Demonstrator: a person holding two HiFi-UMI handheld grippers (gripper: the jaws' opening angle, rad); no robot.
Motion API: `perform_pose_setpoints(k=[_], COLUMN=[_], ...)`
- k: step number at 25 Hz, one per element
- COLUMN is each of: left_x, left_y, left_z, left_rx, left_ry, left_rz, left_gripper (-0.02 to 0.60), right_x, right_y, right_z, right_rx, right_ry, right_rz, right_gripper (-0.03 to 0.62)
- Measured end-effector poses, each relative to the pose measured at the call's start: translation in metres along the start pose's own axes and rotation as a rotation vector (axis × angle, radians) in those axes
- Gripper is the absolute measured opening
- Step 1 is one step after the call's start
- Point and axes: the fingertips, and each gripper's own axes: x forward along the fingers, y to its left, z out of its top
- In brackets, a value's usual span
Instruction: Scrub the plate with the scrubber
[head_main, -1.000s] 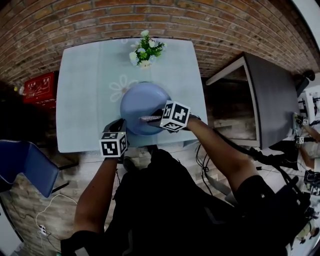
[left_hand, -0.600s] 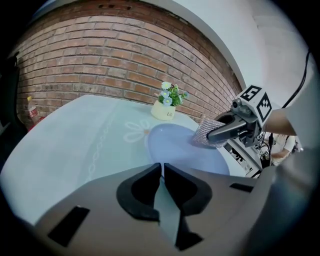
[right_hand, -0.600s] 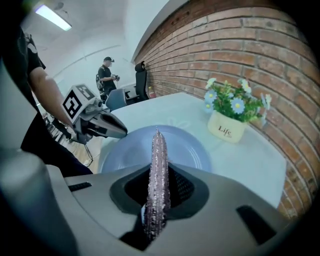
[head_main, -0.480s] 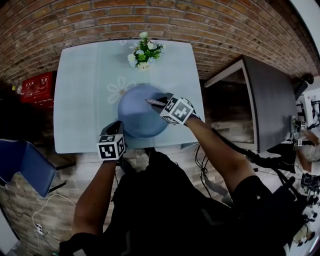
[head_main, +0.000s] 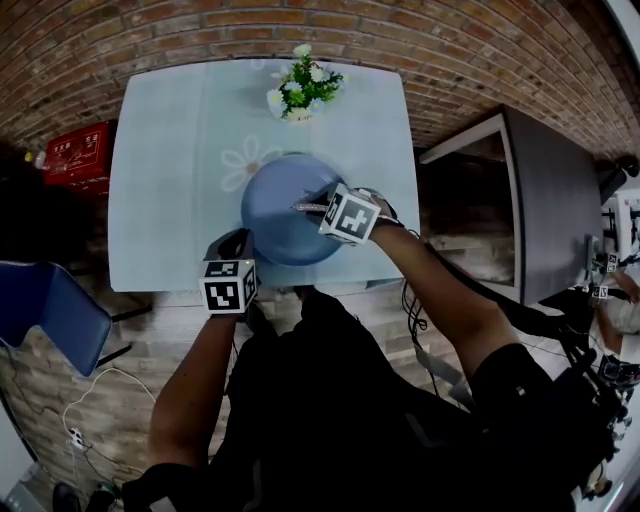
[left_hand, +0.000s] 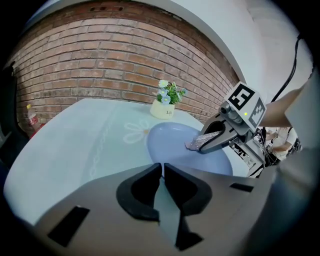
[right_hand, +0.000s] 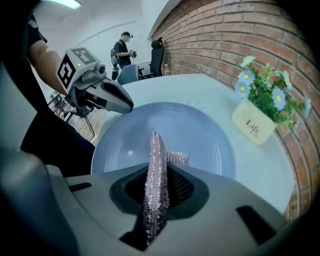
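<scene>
A round blue plate (head_main: 278, 232) lies on the pale table (head_main: 165, 190) near its front edge. My left gripper (head_main: 243, 240) is shut on the plate's near-left rim; in the left gripper view the rim (left_hand: 170, 150) runs into the closed jaws of that gripper (left_hand: 163, 168). My right gripper (head_main: 318, 206) is shut on a silver glittery scrubber (head_main: 306, 208) and holds it over the plate's right half. In the right gripper view the scrubber (right_hand: 156, 165) sticks up edge-on over the plate (right_hand: 205, 135), and the left gripper (right_hand: 127, 106) shows at the rim.
A small pot of flowers (head_main: 303, 92) stands at the table's far edge, just beyond the plate. A brick wall runs behind it. A red box (head_main: 75, 170) and a blue chair (head_main: 50, 325) are on the left, a dark desk (head_main: 545, 190) on the right.
My right gripper carried the scrubber across the plate from its near part to its far part, then back a little toward the middle. The left gripper stayed on the rim.
</scene>
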Motion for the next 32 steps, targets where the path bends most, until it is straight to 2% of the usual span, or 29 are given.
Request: perform_pose_setpoints(k=[7,11,17,28,32], left_x=[-0.001,-0.001,0.000,0.001,0.002], left_y=[-0.002,-0.001,0.000,-0.003,-0.003], left_z=[0.000,0.000,0.001,0.001,0.005], left_rx=[0.021,0.043,0.051,0.085,0.078], left_ry=[-0.003,-0.017,-0.033,-0.030,-0.034], left_rz=[-0.010,0.011,0.022,-0.059,-0.091], left_gripper=[0.038,0.038,0.038,0.038,0.038], right_x=[0.001,0.002,0.007,0.022,0.026], right_y=[0.018,0.031,0.062,0.101,0.102], right_z=[0.000,-0.003,0.000,0.032,0.046], right_rx=[0.043,0.076,0.183,0.347,0.468], right_ry=[0.071,0.122,0.161,0.112,0.058], right_rz=[0.037,0.067,0.186,0.336,0.380], right_gripper=[0.061,0.061,0.061,0.061,0.061])
